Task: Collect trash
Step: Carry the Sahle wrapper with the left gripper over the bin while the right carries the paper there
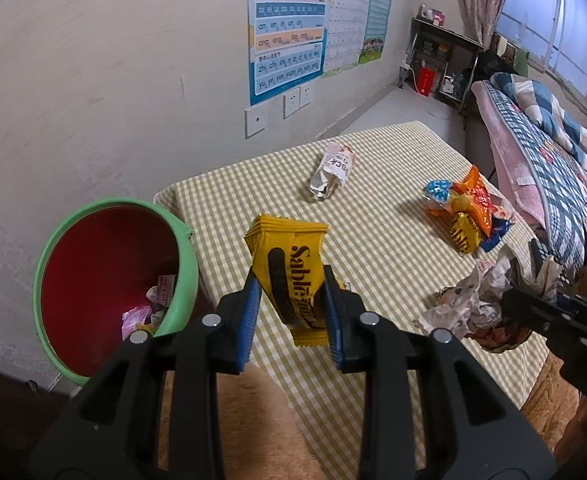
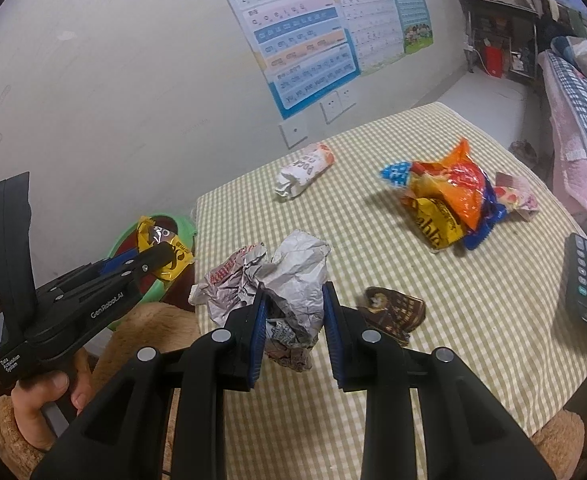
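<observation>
Showing both jaws closed on trash above the desk (image 2: pixel 373 360): a yellow wrapper (image 1: pixel 289 276), long axis upright, is held by the left gripper (image 1: pixel 293 312), nearer the bin (image 1: pixel 105 280) at its left; crumpled paper (image 2: pixel 293 280) is held by the right gripper (image 2: pixel 293 328).

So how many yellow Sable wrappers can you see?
2. One yellow Sable wrapper is pinched in the left gripper beside the bin; another lies in the wrapper pile on the table. More may be hidden.
</observation>
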Available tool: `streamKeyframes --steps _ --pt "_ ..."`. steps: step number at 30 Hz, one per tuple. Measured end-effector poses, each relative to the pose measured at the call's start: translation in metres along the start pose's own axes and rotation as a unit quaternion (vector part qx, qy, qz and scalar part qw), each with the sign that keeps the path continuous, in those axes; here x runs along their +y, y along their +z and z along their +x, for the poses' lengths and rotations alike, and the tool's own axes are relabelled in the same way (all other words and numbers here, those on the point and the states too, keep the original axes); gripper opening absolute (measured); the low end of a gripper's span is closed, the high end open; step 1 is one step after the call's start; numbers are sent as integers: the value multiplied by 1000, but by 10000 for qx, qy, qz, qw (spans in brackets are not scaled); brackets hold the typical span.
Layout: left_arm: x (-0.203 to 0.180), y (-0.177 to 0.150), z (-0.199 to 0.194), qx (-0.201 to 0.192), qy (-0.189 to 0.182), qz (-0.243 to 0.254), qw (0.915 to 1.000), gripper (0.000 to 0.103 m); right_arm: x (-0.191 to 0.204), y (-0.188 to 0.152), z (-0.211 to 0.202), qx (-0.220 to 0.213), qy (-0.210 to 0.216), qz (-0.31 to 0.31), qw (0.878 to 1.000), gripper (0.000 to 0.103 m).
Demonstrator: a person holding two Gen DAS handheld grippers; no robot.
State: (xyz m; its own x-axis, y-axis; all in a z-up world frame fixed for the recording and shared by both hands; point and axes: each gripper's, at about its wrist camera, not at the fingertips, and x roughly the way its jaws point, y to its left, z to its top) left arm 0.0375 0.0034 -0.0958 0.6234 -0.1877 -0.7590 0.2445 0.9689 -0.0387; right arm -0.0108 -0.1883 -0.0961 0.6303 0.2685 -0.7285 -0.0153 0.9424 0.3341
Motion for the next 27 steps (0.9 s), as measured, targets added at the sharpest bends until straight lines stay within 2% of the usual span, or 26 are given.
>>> streamKeyframes --steps 27 --pt "43 0 -9 -55 167 -425 9989 29 38 12 17 134 175 -396 9990 27"
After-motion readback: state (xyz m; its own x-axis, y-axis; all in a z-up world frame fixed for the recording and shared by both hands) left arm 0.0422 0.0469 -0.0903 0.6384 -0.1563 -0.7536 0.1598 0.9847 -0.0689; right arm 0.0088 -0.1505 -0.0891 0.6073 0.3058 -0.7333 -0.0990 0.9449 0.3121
